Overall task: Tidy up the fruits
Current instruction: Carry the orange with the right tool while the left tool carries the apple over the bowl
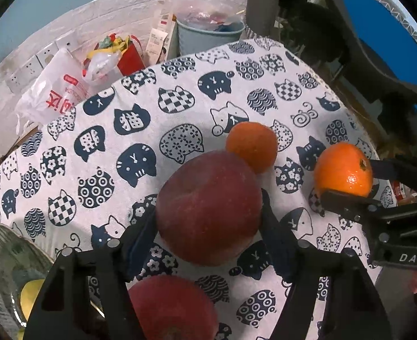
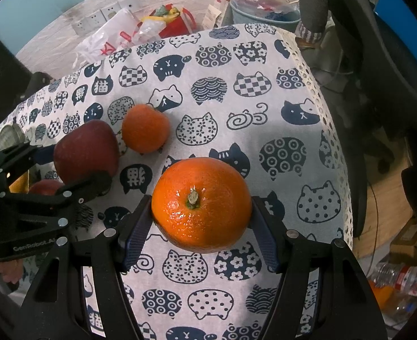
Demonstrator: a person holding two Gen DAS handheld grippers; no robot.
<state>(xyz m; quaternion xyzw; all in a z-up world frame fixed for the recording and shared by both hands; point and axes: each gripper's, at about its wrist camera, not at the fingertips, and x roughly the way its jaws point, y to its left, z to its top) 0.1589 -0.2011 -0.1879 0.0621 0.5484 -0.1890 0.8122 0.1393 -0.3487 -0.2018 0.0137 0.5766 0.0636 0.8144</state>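
Left gripper (image 1: pixel 208 226) pinches the apple (image 1: pixel 208 206); right gripper (image 2: pixel 201 221) pinches the orange (image 2: pixel 201 204); glass dish (image 1: pixel 1 255) lies nearer the left gripper.

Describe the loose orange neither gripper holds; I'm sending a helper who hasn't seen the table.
Start at the cat-print tablecloth and find the red apple held in the left gripper. The free orange sits right beside that apple, on its far side. Unlike the bigger, glossy orange in the right gripper, it is smaller, duller, and no jaws are around it.
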